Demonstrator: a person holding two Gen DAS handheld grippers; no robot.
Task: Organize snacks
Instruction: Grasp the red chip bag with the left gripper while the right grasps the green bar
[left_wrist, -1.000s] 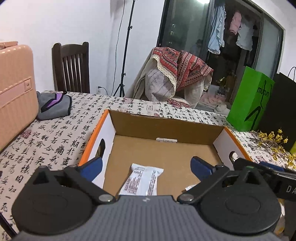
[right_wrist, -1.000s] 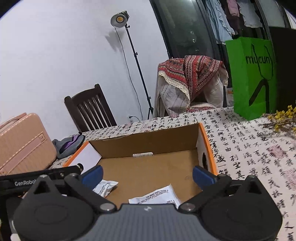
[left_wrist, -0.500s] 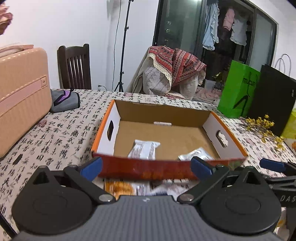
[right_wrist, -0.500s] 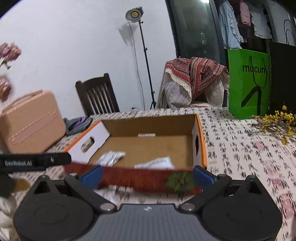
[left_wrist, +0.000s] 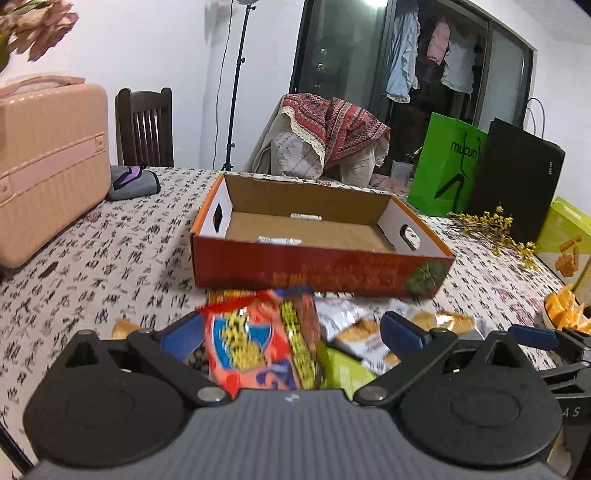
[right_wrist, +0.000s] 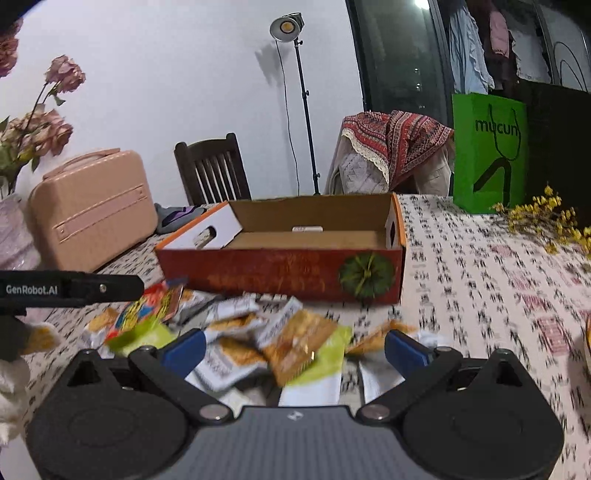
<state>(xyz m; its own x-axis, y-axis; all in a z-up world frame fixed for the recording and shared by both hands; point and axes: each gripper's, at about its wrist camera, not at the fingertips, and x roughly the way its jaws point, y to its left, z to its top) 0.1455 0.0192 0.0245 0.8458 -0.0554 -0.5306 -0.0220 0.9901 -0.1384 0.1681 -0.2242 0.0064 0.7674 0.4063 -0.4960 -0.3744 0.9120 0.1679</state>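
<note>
snack packets (right_wrist: 280, 347) heaped loose on the desk (right_wrist: 480, 273) just in front of the cardboard box (right_wrist: 288, 273) | red packet (left_wrist: 258, 347) nearest left gripper (left_wrist: 291, 332), jaws wide, empty | right gripper (right_wrist: 293, 349) over the heap, jaws wide, empty | one white packet (left_wrist: 279, 240) lies inside the box

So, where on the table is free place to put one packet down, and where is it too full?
Most of the cardboard box floor is bare; one white packet lies near its front wall. The tablecloth between box and pink case is free, also right of the box toward the yellow flowers. Crowded: the snack pile before the box.
</note>
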